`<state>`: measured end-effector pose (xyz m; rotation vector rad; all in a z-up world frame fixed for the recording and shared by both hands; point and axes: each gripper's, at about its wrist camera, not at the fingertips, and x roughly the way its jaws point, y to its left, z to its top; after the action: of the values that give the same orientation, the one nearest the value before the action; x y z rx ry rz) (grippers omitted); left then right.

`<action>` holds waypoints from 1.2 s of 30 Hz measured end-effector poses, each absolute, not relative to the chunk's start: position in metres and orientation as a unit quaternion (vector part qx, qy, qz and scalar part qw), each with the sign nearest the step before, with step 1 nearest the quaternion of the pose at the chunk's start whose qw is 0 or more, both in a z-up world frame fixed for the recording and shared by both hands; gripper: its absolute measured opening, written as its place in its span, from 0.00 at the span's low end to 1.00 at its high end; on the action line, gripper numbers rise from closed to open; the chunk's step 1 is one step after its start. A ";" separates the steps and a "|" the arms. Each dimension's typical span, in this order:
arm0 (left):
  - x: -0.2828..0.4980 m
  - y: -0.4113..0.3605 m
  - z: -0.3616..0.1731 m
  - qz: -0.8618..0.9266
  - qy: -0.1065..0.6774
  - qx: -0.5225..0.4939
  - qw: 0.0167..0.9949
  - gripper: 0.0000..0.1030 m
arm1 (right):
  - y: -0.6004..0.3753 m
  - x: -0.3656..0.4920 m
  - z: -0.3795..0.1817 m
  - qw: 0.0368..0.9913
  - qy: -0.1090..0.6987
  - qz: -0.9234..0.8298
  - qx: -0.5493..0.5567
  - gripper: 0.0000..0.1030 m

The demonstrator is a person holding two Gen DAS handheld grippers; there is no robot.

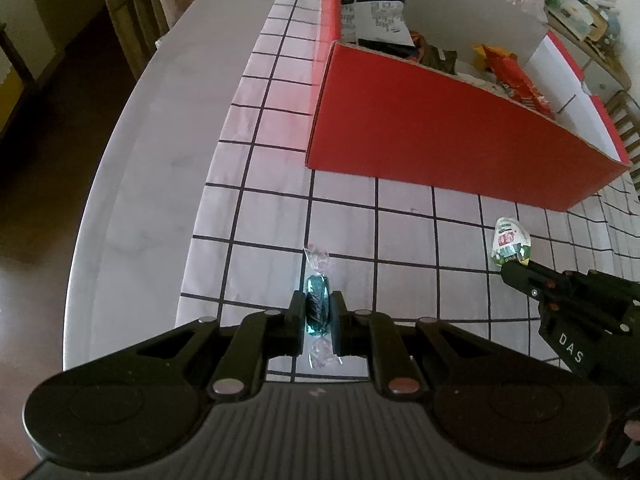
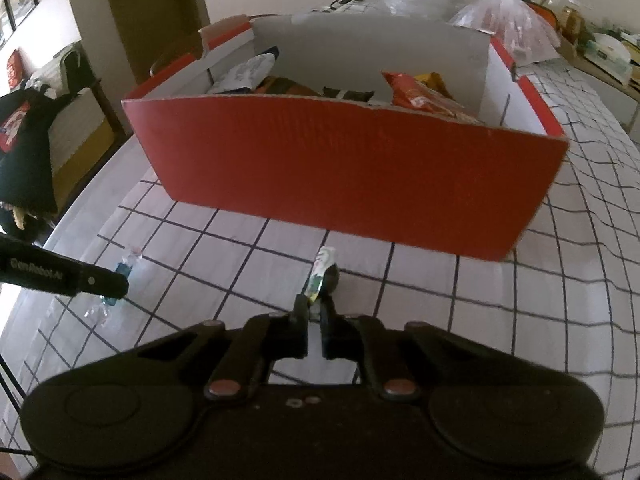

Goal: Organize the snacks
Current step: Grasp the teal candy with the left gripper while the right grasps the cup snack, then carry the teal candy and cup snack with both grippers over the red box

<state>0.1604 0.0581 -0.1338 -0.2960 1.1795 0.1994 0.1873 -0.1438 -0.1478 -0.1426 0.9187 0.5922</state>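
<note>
My left gripper (image 1: pixel 318 307) is shut on a teal wrapped candy (image 1: pixel 317 301) with clear twisted ends, just above the checked tablecloth. My right gripper (image 2: pixel 315 309) is shut on the edge of a small white and green snack packet (image 2: pixel 321 274); the packet also shows in the left wrist view (image 1: pixel 510 242) at the right gripper's tip. The candy and left gripper appear at the left of the right wrist view (image 2: pixel 120 276). A red cardboard box (image 2: pixel 344 176) with several snack bags inside stands just beyond both grippers.
The white tablecloth with black grid (image 1: pixel 400 232) covers a round pale table (image 1: pixel 132 200). A wooden chair (image 1: pixel 136 12) stands at the far left edge. Plastic bags (image 2: pixel 508 20) and clutter lie behind the box. A sideboard with a black garment (image 2: pixel 24 152) is at left.
</note>
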 end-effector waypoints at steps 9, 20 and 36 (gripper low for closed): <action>0.153 0.058 -0.119 0.075 0.543 -0.139 0.825 0.12 | -0.157 0.169 -0.134 0.866 0.423 0.266 -0.039 0.04; 0.154 0.042 -0.079 0.034 0.511 -0.128 0.849 0.12 | -0.177 0.153 -0.092 0.884 0.392 0.257 0.002 0.04; 0.208 0.038 -0.017 0.030 0.448 -0.104 0.887 0.12 | -0.173 0.204 -0.045 0.904 0.346 0.249 0.012 0.04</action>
<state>0.2084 0.0378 -0.0168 -0.2169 0.9318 0.0616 0.2041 -0.1728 -0.0449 0.0251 0.7159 0.5150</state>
